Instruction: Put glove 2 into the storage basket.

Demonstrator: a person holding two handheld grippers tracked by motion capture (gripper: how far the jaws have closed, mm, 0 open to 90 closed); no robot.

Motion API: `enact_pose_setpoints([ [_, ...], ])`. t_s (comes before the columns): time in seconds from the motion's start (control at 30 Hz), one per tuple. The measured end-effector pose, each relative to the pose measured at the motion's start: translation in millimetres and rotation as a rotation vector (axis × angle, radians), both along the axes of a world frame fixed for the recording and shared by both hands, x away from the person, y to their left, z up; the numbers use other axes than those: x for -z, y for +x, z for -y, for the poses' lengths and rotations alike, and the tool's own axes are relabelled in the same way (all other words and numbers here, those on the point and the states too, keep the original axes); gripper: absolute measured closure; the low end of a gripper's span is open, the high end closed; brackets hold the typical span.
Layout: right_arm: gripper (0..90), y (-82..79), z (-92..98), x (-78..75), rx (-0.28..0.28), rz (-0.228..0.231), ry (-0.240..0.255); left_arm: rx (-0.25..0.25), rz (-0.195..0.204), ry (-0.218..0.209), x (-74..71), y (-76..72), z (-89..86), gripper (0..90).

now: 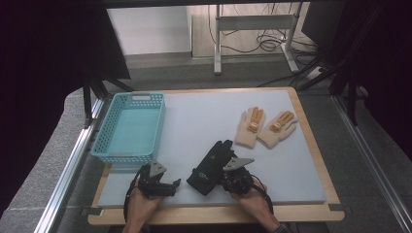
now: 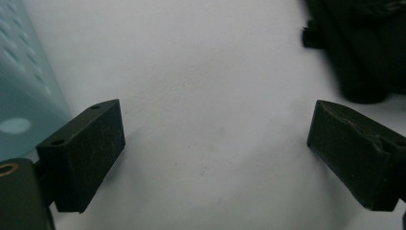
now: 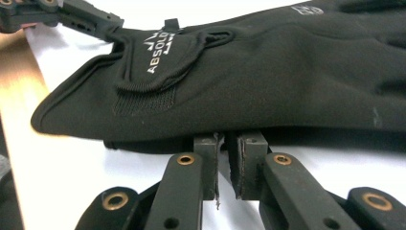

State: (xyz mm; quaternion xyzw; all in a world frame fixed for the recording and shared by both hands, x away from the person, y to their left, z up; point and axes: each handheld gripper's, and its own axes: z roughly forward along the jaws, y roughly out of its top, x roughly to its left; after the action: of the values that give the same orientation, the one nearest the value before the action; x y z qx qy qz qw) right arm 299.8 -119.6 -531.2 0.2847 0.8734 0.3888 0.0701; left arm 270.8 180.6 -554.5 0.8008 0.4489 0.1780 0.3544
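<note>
A black glove [image 1: 214, 162] with white lettering lies on the pale mat [image 1: 204, 121] near the front edge, seemingly on top of a second black one. In the right gripper view the black glove [image 3: 268, 72] spreads across the frame. My right gripper [image 3: 222, 139] has its jaws almost together, tips against the glove's near edge; no fabric shows in the slit. From above, the right gripper [image 1: 224, 175] sits at the glove's right side. My left gripper [image 1: 174, 187] stands open [image 2: 215, 129] over bare mat, left of the glove [image 2: 364, 43].
A turquoise plastic basket [image 1: 141, 97] stands at the mat's left [image 2: 24, 96]. Two beige knitted gloves [image 1: 250, 127] [image 1: 278, 128] lie at the right rear. The left gripper [image 3: 62, 14] shows far off in the right gripper view. The wooden table edge [image 1: 214, 213] runs along the front.
</note>
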Motion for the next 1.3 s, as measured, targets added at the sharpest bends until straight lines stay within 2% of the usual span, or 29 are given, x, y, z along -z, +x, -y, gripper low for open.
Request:
enact_pose_setpoints([
  [0.13, 79.1, 2.1, -2.3, -1.9, -0.006, -0.002, -0.012, 0.000, -0.004, -0.003, 0.2, 0.4, -0.4, 6.2],
  [0.27, 75.3, 0.5, 11.9, -8.7, 0.008, 0.016, -0.020, 0.000, -0.004, -0.004, 0.6, 0.3, -0.7, 6.2],
  [0.3, 72.1, 2.3, 26.2, -12.1, 0.045, 0.029, -0.030, -0.001, -0.001, -0.007, 1.1, 0.1, -0.8, 6.1],
  [0.37, 70.9, 3.0, 29.6, -12.7, 0.054, 0.031, -0.030, -0.004, 0.000, -0.007, 1.2, -0.1, -0.3, 6.1],
  [0.47, 63.5, 9.2, 55.7, -17.4, 0.122, 0.052, -0.035, -0.012, 0.001, -0.004, 1.2, -0.1, 0.8, 5.7],
  [0.5, 58.5, 12.8, 68.8, -19.2, 0.150, 0.062, -0.038, -0.013, 0.009, -0.011, 2.0, -0.1, 1.0, 5.4],
  [0.57, 56.1, 14.7, 75.8, -19.8, 0.168, 0.066, -0.039, -0.013, 0.008, -0.013, 2.0, 0.0, 1.0, 5.4],
  [0.8, 32.6, 25.2, 120.4, -18.5, 0.274, 0.088, -0.053, -0.007, -0.001, -0.016, 1.6, 1.9, 0.7, 4.9],
  [0.9, 27.4, 28.5, 132.8, -15.2, 0.312, 0.096, -0.058, -0.006, -0.006, -0.012, 1.1, 2.8, 1.7, 4.6],
  [1.0, 24.6, 30.8, 139.9, -12.1, 0.334, 0.111, -0.075, -0.005, -0.013, -0.004, 0.3, 3.9, 2.3, 4.0],
  [1.03, 22.4, 32.0, 142.9, -8.6, 0.349, 0.130, -0.100, -0.004, -0.014, -0.003, 0.2, 4.0, 2.3, 4.0],
  [1.1, 18.6, 33.5, 143.9, -2.1, 0.356, 0.127, -0.118, -0.004, -0.014, -0.003, 0.2, 3.9, 2.2, 4.0],
  [1.17, 18.4, 35.1, 147.7, -1.0, 0.366, 0.114, -0.086, -0.005, -0.011, -0.008, 0.4, 3.7, 2.3, 4.1],
  [1.3, 17.3, 34.7, 146.3, -0.3, 0.370, 0.123, -0.098, -0.008, -0.008, -0.014, 0.5, 3.3, 1.6, 4.6],
])
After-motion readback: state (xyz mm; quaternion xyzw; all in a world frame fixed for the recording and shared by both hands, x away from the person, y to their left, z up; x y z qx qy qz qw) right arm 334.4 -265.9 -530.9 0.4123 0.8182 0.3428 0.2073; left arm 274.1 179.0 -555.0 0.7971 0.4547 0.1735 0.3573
